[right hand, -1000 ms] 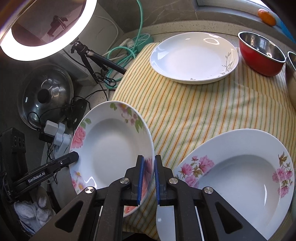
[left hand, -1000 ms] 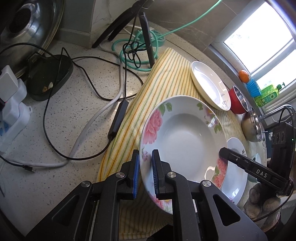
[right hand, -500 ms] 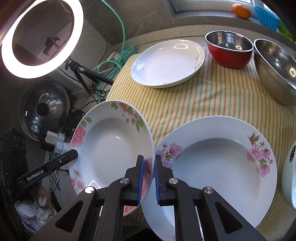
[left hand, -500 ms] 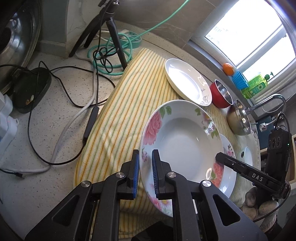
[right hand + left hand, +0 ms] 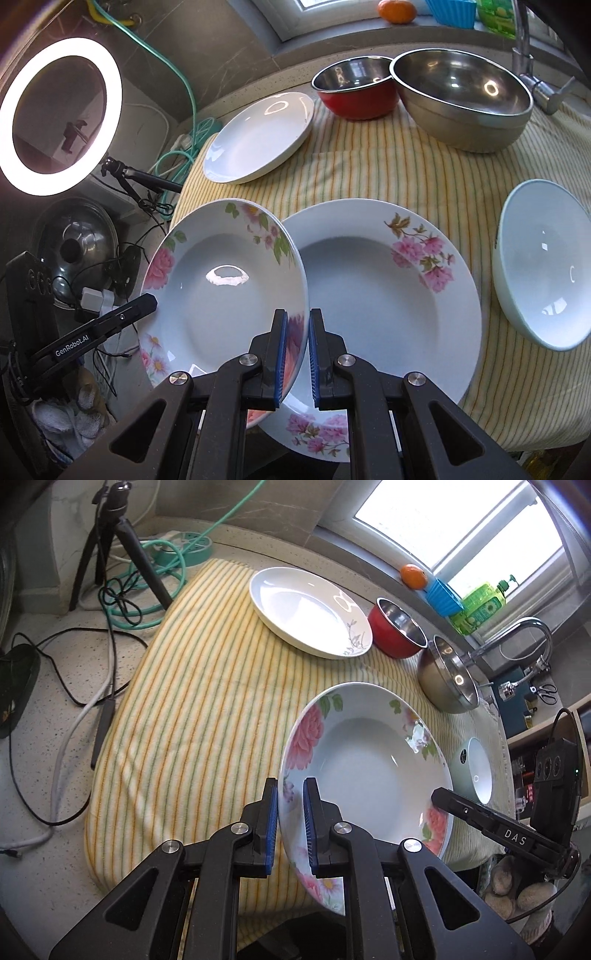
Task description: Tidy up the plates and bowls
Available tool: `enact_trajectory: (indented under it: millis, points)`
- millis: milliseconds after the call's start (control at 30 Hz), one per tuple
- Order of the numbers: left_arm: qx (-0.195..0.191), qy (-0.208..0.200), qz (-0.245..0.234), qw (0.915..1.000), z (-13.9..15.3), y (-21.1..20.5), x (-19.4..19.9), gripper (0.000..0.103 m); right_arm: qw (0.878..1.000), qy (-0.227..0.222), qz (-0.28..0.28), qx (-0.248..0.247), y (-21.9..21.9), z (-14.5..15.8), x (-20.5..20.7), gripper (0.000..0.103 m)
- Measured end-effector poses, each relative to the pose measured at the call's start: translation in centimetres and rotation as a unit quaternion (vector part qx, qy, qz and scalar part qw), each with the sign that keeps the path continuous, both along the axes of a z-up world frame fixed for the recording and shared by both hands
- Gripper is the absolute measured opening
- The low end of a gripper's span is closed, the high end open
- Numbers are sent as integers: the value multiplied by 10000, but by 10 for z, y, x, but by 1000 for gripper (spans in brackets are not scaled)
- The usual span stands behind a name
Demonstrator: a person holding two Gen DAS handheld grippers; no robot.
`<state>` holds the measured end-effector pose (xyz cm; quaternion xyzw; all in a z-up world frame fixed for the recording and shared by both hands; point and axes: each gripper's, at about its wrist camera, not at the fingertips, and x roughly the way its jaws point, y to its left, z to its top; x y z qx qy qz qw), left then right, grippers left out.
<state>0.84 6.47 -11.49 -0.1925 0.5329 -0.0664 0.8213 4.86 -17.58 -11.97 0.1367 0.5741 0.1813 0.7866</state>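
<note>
Left wrist: "DAS" on right gripper (image 5: 439, 797) | "GenRobot.AI" on left gripper (image 5: 149, 301) | both clamp floral plate (image 5: 221, 288)

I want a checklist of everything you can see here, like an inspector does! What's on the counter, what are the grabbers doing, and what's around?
Surface: speckled counter with a striped cloth spread over it.
Job's things: held floral plate, tilted, above the edge of a second floral plate lying on the cloth; plain white plate; red bowl; steel bowl; pale green bowl.
Clutter: pot lid, tripod.
Grippers: left gripper and right gripper each clamp the held floral plate's rim, on opposite sides.
Cables: black leads, green cord, power strip.
Surroundings: ring light, window sill with an orange, faucet.
</note>
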Motion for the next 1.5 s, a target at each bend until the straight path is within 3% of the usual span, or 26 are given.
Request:
enact_trajectory:
  millis: [733,1500]
  points:
    - [103,159,-948,9953,-13,-68,21,11,9961,179,-862,-84,-70,-12,-29,10]
    - [410,185,-1122,9927,-24,-85,34,11,9947,235,-988,-164,-78,-24,-29,10]
